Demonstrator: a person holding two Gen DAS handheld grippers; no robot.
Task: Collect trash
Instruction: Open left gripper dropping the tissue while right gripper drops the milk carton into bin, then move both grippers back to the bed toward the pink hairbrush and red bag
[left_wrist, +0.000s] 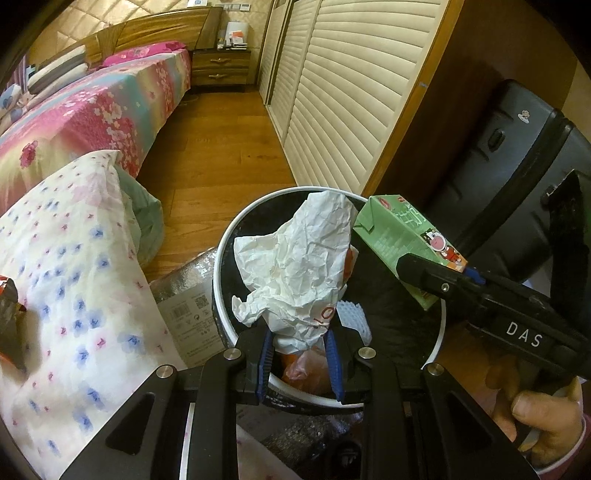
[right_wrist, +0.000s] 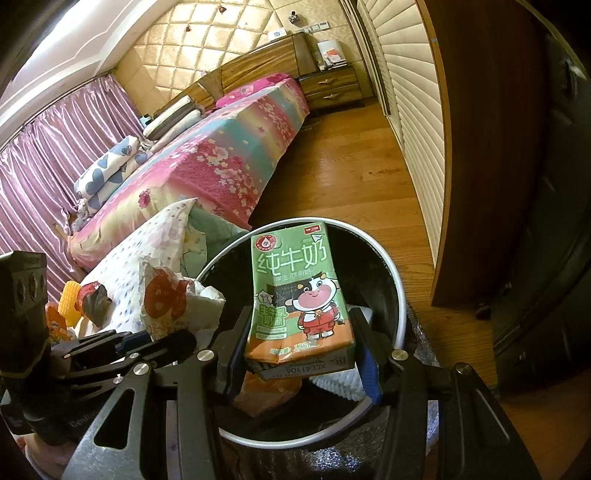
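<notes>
Both hand-held grippers are over the bin (left_wrist: 437, 349), each loaded. Left hand-held gripper (left_wrist: 300, 345) is clamped on the lower end of a crumpled white paper wrapper (left_wrist: 295, 258), which sticks up past the fingers and hangs above the bin opening. Right hand-held gripper (right_wrist: 301, 350) is clamped across the lower part of a green milk carton (right_wrist: 295, 291), pads on its two narrow sides, carton upright-ish and tilted over the bin mouth; a hand (left_wrist: 546, 421) holds that tool's grip. Bin is white-rimmed with a black liner, already has orange plastic and white foam netting (left_wrist: 351, 319) inside. It stands on the wood floor (left_wrist: 221, 147) beside the bed (left_wrist: 92, 110), pillow (left_wrist: 66, 258) just to its left, dark suitcase (left_wrist: 517, 155) on its right. More snack wrappers (right_wrist: 79, 299) sit on the pillow side, look not yet collected. Handling: wrapper is very light, soft, springy, gives under the pads, won't break, may cling or drift on release, so letting go low over the opening seems safest. Carton is small, light, thin card, looks slightly dented, probably empty; it crushes if squeezed hard, and the glossy faces could slip, so holding across the narrow sides near the base as now looks right. Both pieces seem ready to drop. Risk: wrapper catching the rim, carton bouncing off the stuff inside.
</notes>
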